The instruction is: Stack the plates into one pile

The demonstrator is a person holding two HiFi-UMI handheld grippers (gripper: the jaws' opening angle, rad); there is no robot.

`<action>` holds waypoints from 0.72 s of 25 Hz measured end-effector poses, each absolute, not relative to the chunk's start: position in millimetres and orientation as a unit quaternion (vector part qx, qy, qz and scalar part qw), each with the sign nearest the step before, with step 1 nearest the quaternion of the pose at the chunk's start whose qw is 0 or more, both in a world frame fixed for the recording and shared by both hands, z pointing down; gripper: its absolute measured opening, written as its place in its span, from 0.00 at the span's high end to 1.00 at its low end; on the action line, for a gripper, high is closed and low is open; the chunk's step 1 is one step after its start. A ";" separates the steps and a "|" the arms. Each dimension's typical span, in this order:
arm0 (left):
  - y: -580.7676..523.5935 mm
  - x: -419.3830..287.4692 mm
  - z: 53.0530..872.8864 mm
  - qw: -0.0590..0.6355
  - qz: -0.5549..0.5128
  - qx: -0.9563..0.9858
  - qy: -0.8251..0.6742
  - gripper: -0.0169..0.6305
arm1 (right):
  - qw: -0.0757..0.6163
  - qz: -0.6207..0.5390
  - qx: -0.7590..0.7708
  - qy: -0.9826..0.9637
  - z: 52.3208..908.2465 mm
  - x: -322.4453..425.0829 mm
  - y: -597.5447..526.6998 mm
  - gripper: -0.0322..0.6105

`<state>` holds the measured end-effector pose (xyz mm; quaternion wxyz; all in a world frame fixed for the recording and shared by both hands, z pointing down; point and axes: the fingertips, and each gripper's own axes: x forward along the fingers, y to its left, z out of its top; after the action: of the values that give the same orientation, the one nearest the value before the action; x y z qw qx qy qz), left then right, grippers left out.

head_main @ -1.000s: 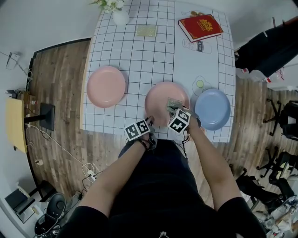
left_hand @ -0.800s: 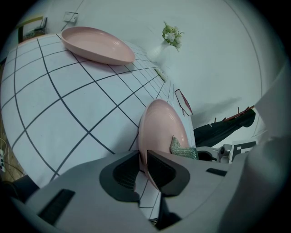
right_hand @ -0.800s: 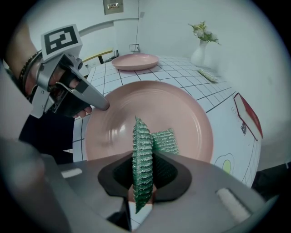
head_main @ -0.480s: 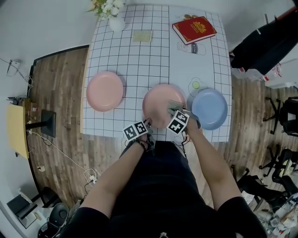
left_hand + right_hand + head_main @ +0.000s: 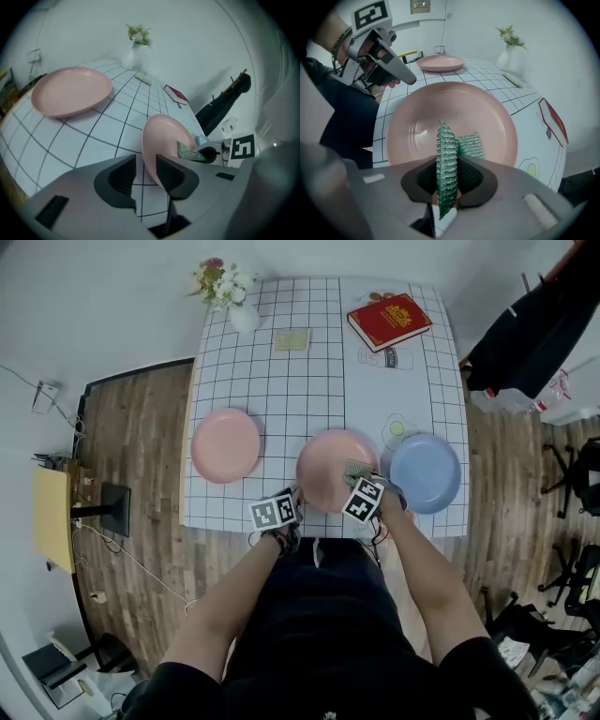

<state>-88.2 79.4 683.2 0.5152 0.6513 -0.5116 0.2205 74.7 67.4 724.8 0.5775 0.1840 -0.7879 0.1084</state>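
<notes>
Three plates lie on the gridded table (image 5: 309,381): a pink plate (image 5: 225,445) at the left, a pink plate (image 5: 330,463) in the middle, a blue plate (image 5: 425,472) at the right. My right gripper (image 5: 359,479) hovers over the middle plate (image 5: 417,122), shut on a green scouring sponge (image 5: 447,159). My left gripper (image 5: 145,168) has just been opening its jaws and stands open with nothing between them, at the near left rim of the middle plate (image 5: 166,140). The left pink plate (image 5: 70,90) lies further off.
A vase of flowers (image 5: 239,310), a pale pad (image 5: 292,338) and a red book (image 5: 389,321) stand at the table's far end. An egg print (image 5: 398,430) marks the cloth by the blue plate. Dark clothing (image 5: 534,334) hangs to the right.
My left gripper has lifted and drawn slightly back from the middle plate's near rim. The right gripper stays over that plate with the sponge. The head view has shifted a little.
</notes>
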 end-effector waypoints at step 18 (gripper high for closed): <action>-31.0 -63.1 669.8 0.195 0.427 0.841 -0.266 0.77 | 0.586 0.117 0.203 -0.775 725.1 70.7 70.1 0.83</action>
<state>-63.1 -31.0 669.8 0.1954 0.8415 -0.2665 0.4275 70.7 70.1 725.1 0.5863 0.2033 -0.7754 0.1172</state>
